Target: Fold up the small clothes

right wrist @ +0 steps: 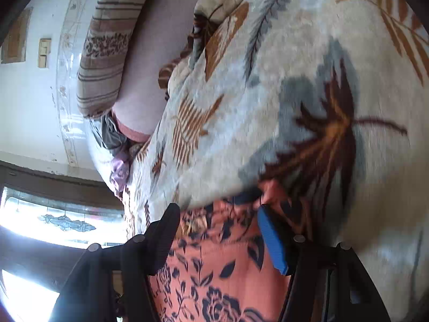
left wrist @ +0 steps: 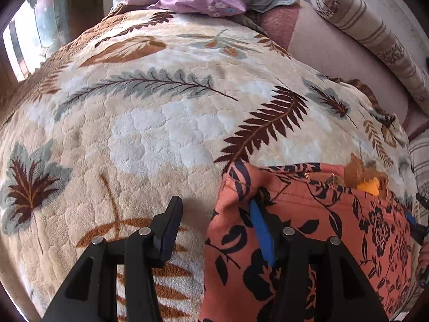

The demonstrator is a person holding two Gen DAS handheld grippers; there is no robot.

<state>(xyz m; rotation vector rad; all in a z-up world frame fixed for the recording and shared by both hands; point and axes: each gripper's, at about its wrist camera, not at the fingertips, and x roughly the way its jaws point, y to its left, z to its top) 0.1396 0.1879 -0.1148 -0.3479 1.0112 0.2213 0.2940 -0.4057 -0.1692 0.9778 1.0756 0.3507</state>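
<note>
Orange-pink garment with black floral print (left wrist: 321, 228) lies flat on the leaf-pattern fleece blanket (left wrist: 161, 123), at about 4 to 5 o'clock in the left wrist view. A yellow bit (left wrist: 368, 186) and some brownish trim sit at its far edge, around 3 o'clock; cannot tell what they are.

Left gripper (left wrist: 214, 220) is roughly half open. Its blue-padded finger (left wrist: 261, 230) rests on the garment's left edge near the top corner, the black finger (left wrist: 167, 228) sits over bare blanket at 7 o'clock of the cloth. The pads do not pinch anything, so nothing is held.

Right gripper (right wrist: 218, 230) is also well apart, with the garment (right wrist: 214, 268) lying between the fingers at 6 o'clock in the blurred right wrist view. The blue pad (right wrist: 273, 241) is near the cloth's far corner, the black finger (right wrist: 163, 238) at the other edge. No visible pinch, nothing gripped.

Step in hand looks like setting up the next fold. To do it well: both grippers should catch matching corners on one edge, take only the garment layer and not the fleece beneath, lift evenly, and lay edge to edge without dragging.

Further out: lilac floral cloth (left wrist: 198, 0) at 12 o'clock, striped bolster (left wrist: 370, 35) at 2 o'clock.
</note>
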